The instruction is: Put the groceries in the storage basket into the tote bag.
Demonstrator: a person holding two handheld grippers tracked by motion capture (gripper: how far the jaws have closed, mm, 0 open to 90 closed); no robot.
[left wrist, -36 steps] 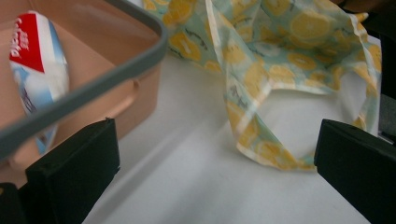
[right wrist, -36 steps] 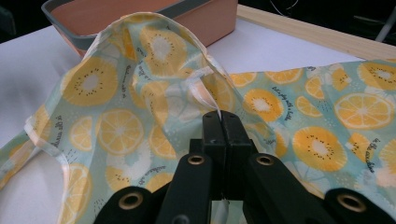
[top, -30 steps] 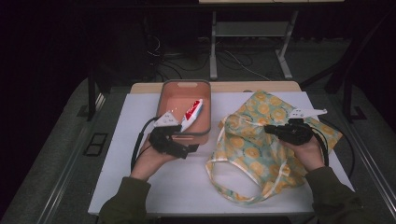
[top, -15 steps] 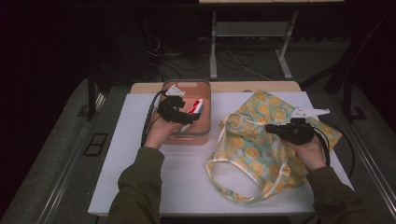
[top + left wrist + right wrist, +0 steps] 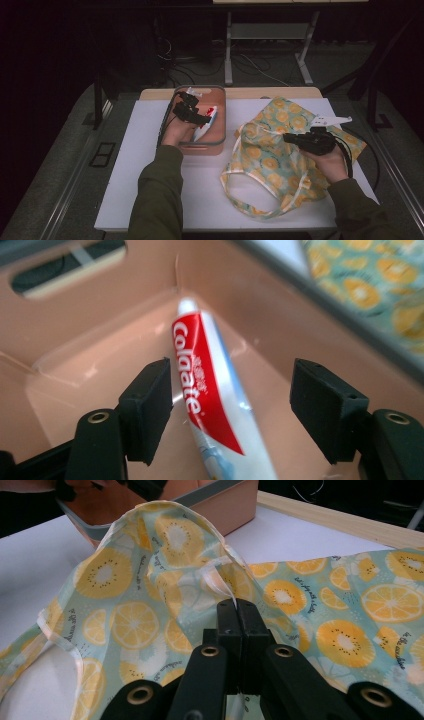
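Left gripper view shows the toothpaste tube (image 5: 212,390) lying lengthwise between the left gripper (image 5: 232,412)'s closing, not-yet-touching jaws, while the right gripper (image 5: 237,612) pinches the fruit-print bag (image 5: 150,580).

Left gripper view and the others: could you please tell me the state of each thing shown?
Toothpaste tube: lying in the bin, between the pads, ungripped.
Pink bin: open-topped, upright on the table.
Fruit-print bag: rumpled flat, its edge pinched and lifted.
Left gripper: jaws apart, just been closing, astride the tube.
Right gripper: shut on the bag's edge.
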